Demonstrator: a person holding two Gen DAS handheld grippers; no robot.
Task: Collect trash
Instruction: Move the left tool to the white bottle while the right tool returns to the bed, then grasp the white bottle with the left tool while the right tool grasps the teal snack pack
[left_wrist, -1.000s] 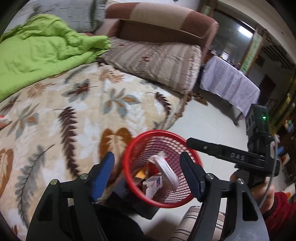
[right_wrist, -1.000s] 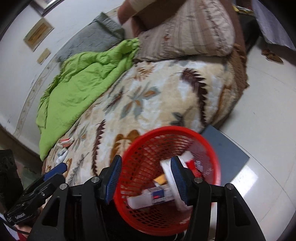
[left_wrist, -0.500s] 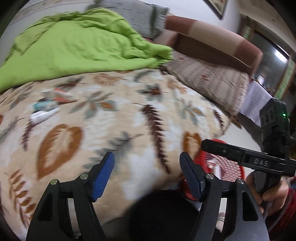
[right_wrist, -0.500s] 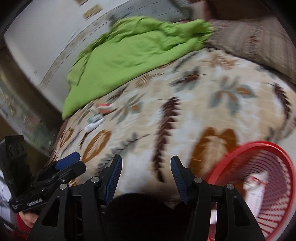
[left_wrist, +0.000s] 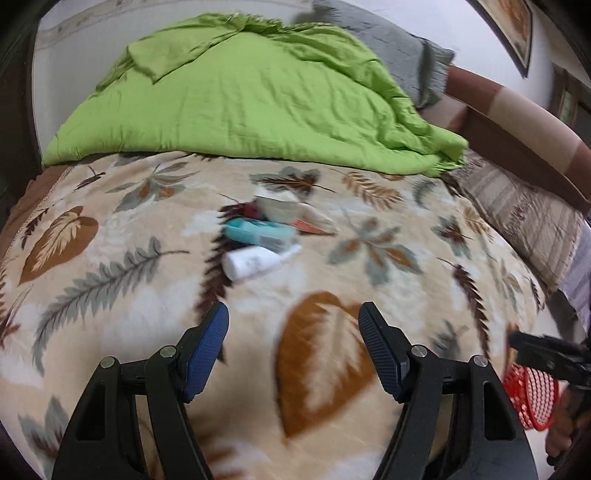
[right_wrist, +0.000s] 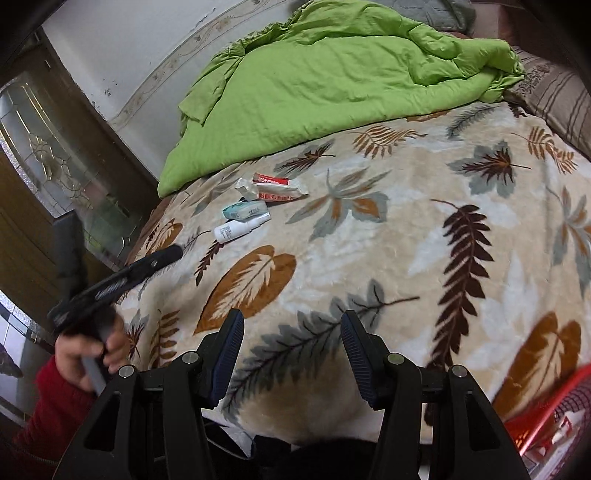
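A small heap of trash lies on the leaf-patterned blanket (left_wrist: 110, 295): a white bottle (left_wrist: 255, 261), a teal packet (left_wrist: 255, 230) and white-and-red wrappers (left_wrist: 291, 214). The right wrist view shows the same bottle (right_wrist: 236, 229), teal packet (right_wrist: 243, 209) and wrappers (right_wrist: 277, 188) further off. My left gripper (left_wrist: 293, 321) hovers open and empty just short of the bottle. Over the blanket's near edge my right gripper (right_wrist: 291, 332) is open and empty too. The red mesh basket (left_wrist: 533, 398) shows at the right edge, and in the right wrist view the basket (right_wrist: 546, 421) sits at the lower right.
A green quilt (left_wrist: 240, 92) is piled at the back of the bed, with a grey pillow (left_wrist: 402, 48) and a striped pillow (left_wrist: 528, 218) to the right. A hand in a red sleeve (right_wrist: 55, 398) holds the left gripper. A glass-panelled door (right_wrist: 55, 155) stands left of the bed.
Both grippers have swung left, away from the red basket, across the bed. The trash heap has come into view ahead. Their jaws stayed at the same width.
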